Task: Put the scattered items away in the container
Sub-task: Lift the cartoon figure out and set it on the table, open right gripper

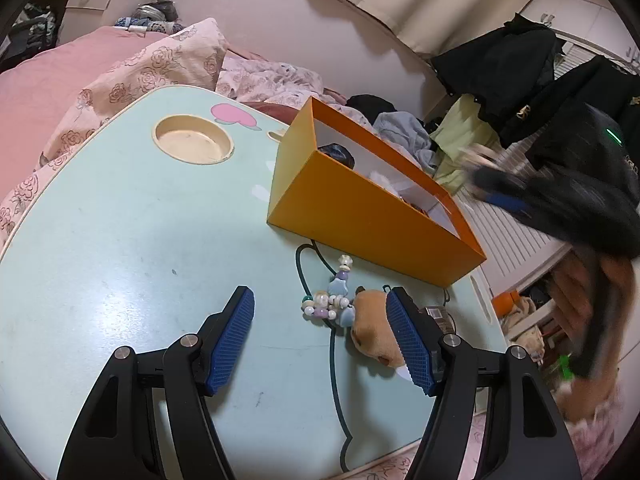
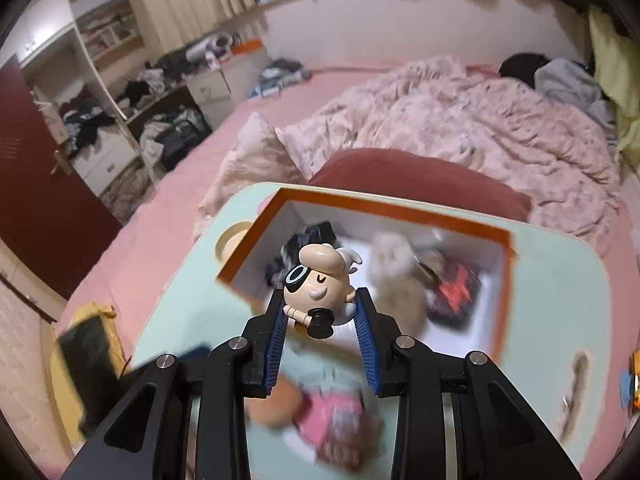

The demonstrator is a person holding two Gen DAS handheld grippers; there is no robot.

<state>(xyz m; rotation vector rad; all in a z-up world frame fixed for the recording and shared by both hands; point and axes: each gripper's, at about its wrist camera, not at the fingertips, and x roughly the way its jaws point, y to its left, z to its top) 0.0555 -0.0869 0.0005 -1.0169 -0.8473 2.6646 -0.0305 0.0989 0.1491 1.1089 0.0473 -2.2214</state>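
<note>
The toy figure, a big-headed doll with an eye patch, sits clamped between the blue pads of the right gripper, above the near edge of the orange box. The box stands on the pale green table and already contains a dark item, a fluffy cream toy and a black-and-red packet. The left gripper hangs over the table with jaws apart, holding nothing. A brown plush toy lies against its right pad, and a beaded charm lies just beside it, on the near side of the box.
</note>
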